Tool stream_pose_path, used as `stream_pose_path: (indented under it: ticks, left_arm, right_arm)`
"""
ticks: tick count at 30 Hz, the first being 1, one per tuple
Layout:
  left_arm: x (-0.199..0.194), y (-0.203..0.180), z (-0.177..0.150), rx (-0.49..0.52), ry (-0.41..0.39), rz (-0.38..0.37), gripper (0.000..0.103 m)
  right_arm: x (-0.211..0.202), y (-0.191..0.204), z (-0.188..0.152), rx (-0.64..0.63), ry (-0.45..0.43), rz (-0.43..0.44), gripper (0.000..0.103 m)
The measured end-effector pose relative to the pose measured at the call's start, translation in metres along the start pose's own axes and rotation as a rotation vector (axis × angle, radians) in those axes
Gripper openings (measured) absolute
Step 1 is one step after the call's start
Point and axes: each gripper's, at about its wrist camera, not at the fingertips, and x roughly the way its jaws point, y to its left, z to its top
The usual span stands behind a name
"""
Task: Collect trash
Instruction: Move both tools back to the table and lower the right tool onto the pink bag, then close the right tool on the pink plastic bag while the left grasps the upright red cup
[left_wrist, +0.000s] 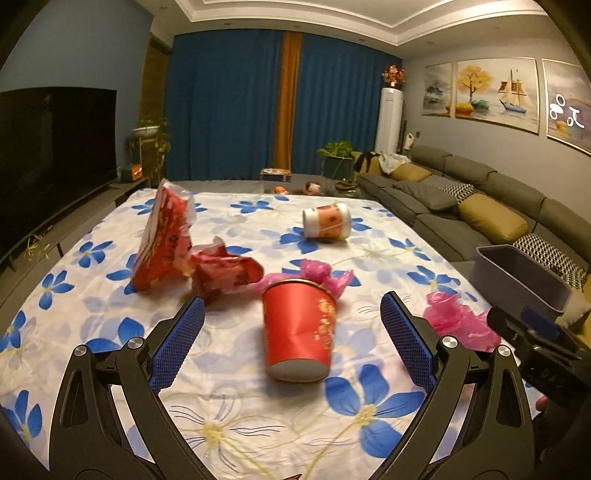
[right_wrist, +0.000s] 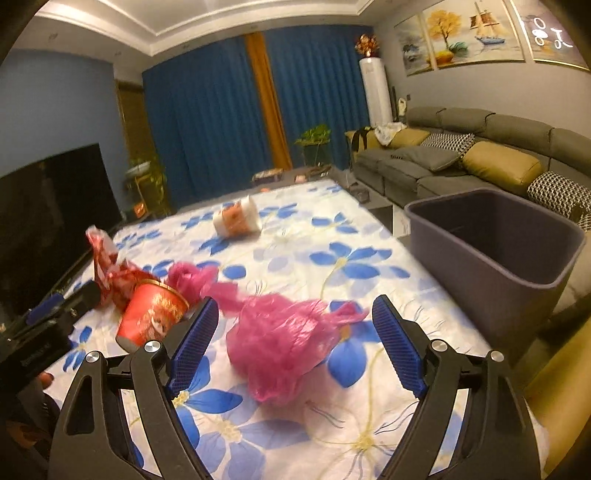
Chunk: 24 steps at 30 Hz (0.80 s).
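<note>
Trash: crumpled pink bag, red cup lying tipped.

No text readable anywhere. Red cup lying on flowered cloth: gold print down side, too small and blurred to read. Red wrapper: pattern or print, illegible. White-and-orange cup farther back: orange band, no legible wording. Wall picture at far right: white brush-like marks, cannot tell what they say.
</note>
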Motion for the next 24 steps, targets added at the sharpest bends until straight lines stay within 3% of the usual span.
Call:
stream_pose_path:
  ticks: [11,19,24]
  left_arm:
    - [0.025,0.005,-0.007,-0.008,0.068,-0.017,0.094]
    - [0.044,0.004,-0.009,-0.004,0.106,-0.013,0.094]
    - [0.054,0.003,-0.011,0.0,0.13,-0.016,0.094]
  right_arm:
    - [0.026,0.004,-0.005,-0.029,0.062,-0.032,0.082]
    - [0.039,0.004,-0.003,-0.038,0.098,-0.026,0.071]
    - [0.045,0.006,-0.004,-0.045,0.116,-0.014,0.057]
